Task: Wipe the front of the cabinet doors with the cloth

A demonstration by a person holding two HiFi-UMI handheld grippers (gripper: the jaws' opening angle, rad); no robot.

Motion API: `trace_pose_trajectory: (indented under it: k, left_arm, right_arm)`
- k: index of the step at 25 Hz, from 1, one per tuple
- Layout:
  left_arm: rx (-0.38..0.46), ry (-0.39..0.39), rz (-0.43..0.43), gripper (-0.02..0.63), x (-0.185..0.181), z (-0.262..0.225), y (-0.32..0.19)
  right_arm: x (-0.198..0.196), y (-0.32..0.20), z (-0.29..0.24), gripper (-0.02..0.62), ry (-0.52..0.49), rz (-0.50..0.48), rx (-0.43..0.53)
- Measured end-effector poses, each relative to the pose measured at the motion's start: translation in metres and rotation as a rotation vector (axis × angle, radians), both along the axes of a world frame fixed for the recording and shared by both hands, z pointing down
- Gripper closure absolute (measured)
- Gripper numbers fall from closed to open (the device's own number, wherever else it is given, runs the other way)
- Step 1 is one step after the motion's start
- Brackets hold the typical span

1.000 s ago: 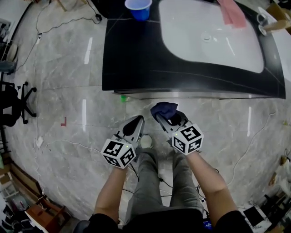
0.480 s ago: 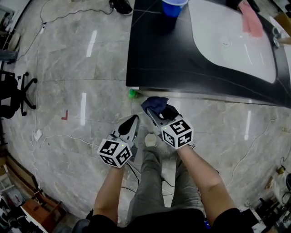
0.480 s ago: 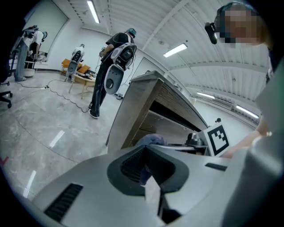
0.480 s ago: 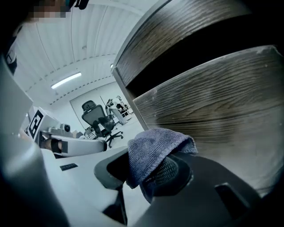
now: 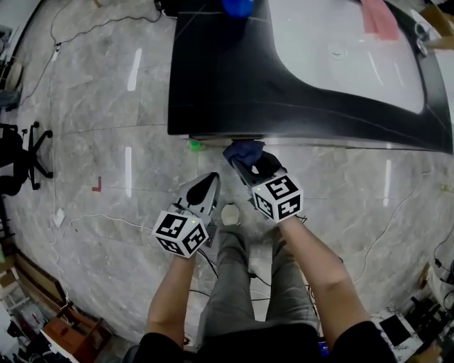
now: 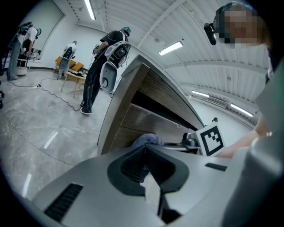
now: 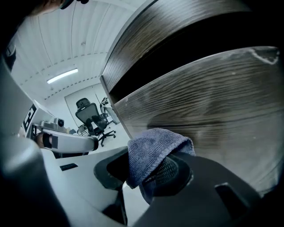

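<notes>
The cabinet's wood-grain door front [image 7: 213, 102] fills the right gripper view and also shows in the left gripper view as the cabinet doors [image 6: 142, 117]. From the head view only its black countertop [image 5: 213, 85] is seen. My right gripper [image 5: 250, 162] is shut on a dark blue cloth [image 5: 242, 150], whose folded bunch [image 7: 153, 148] is close against the door near its left edge, just below the countertop lip. My left gripper [image 5: 207, 186] is shut with nothing in it, lower and to the left, off the cabinet. Beyond its jaws I see the cloth [image 6: 144, 139].
A white sink [image 5: 333, 49] holds a pink cloth [image 5: 376, 15]; a blue cup [image 5: 237, 6] stands at the counter's back. A small green object [image 5: 193, 146] lies on the floor at the cabinet's left corner. Cables cross the marble floor, an office chair [image 5: 14, 159] is at left, and a person [image 6: 95, 66] stands farther off.
My right gripper has carried the cloth forward and up to the cabinet front under the countertop edge. The left gripper has stayed beside it, shut.
</notes>
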State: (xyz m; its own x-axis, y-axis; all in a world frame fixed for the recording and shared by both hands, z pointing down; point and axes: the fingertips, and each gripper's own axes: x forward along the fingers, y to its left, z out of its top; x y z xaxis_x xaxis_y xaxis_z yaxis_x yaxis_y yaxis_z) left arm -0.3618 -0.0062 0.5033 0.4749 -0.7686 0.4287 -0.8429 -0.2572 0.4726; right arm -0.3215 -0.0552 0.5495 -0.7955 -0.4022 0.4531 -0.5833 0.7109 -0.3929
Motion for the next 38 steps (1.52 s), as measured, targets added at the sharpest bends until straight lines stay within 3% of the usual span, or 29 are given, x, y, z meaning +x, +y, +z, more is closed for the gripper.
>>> trace_pose_trajectory:
  k: [10, 16, 24, 30, 38]
  left_arm:
    - [0.001, 0.022, 0.104, 0.597, 0.099, 0.000, -0.012]
    - [0.004, 0.037, 0.159, 0.597, 0.154, 0.002, -0.021]
    - [0.004, 0.041, 0.193, 0.597, 0.200, 0.005, -0.028]
    - [0.002, 0.037, 0.175, 0.597, 0.192, 0.005, -0.023]
    - [-0.009, 0.013, 0.120, 0.597, 0.132, 0.006, -0.009]
  right_arm:
    - [0.123, -0.022, 0.004, 0.469, 0.030, 0.126, 0.008]
    - [0.180, -0.035, 0.006, 0.469, 0.050, 0.153, 0.027]
    - [0.237, -0.044, 0.015, 0.469, 0.072, 0.210, 0.013]
    - [0.229, -0.030, 0.016, 0.469, 0.062, 0.187, 0.003]
    - [0.155, -0.002, 0.017, 0.469, 0.035, 0.104, -0.014]
